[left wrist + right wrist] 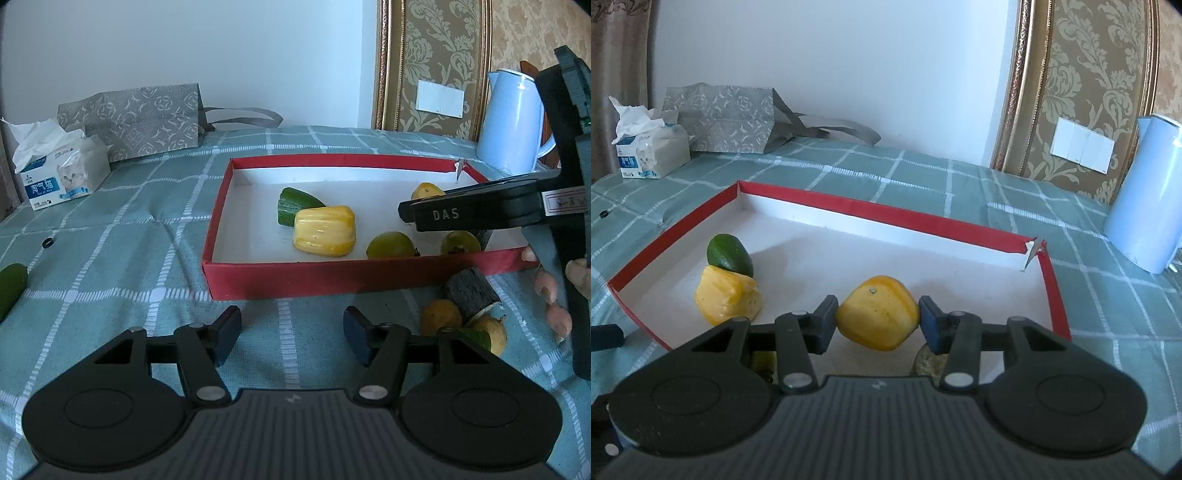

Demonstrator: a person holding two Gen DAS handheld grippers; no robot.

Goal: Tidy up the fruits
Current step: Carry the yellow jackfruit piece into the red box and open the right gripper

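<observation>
Right tool (878, 320) pinches yellow fruit (877, 317) over the red box (1057, 295) for sorting; left tool (291, 334) waits spread.

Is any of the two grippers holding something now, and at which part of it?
The right gripper holds a yellow fruit by its two sides, above the red box. The left gripper is open and holds nothing.

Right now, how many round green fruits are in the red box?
2. One green fruit lies by the box's front wall; the other is to its right, under the right gripper. More may be hidden behind it.
</observation>
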